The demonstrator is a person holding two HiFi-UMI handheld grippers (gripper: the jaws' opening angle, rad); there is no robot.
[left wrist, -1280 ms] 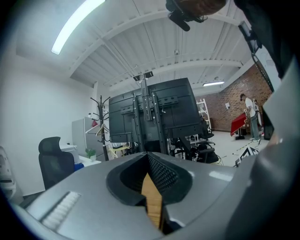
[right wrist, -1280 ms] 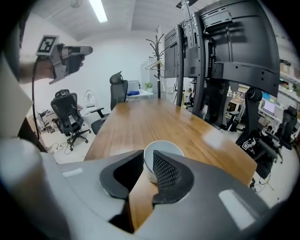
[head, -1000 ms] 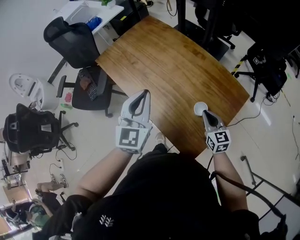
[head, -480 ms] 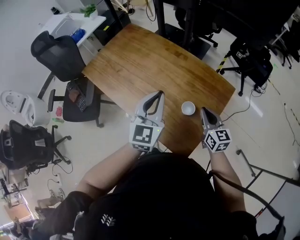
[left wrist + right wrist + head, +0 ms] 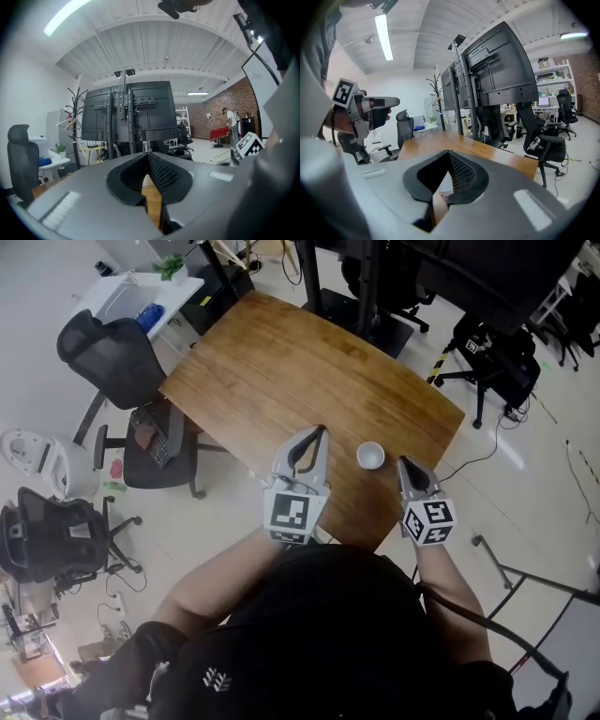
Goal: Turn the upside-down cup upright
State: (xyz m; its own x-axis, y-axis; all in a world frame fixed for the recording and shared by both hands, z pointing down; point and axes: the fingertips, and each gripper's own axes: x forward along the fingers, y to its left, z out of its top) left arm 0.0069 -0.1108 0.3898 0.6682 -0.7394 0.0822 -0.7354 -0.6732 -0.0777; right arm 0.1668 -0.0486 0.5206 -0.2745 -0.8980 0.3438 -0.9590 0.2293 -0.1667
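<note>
A small white cup (image 5: pixel 370 455) stands on the wooden table (image 5: pixel 281 352) near its front edge. Its centre looks shaded inside a white rim, and I cannot tell for sure which way up it is. My left gripper (image 5: pixel 320 430) is shut and empty, a short way left of the cup, level over the table. My right gripper (image 5: pixel 403 463) is shut and empty, just right of the cup and apart from it. In the left gripper view the jaws (image 5: pixel 148 155) meet with only wood below them. In the right gripper view the jaws (image 5: pixel 449 153) meet, and a bit of white shows under them.
Black office chairs (image 5: pixel 112 348) stand left of the table, one with a dark object on its seat (image 5: pixel 159 432). A white desk (image 5: pixel 141 292) is at the back left. Black screen stands (image 5: pixel 497 79) rise beyond the far edge. Another chair (image 5: pixel 497 357) and cables are at the right.
The right gripper has drawn back from the cup, which was at its tip a second ago. The left gripper has moved right over the table toward the cup. The head view shifted.
</note>
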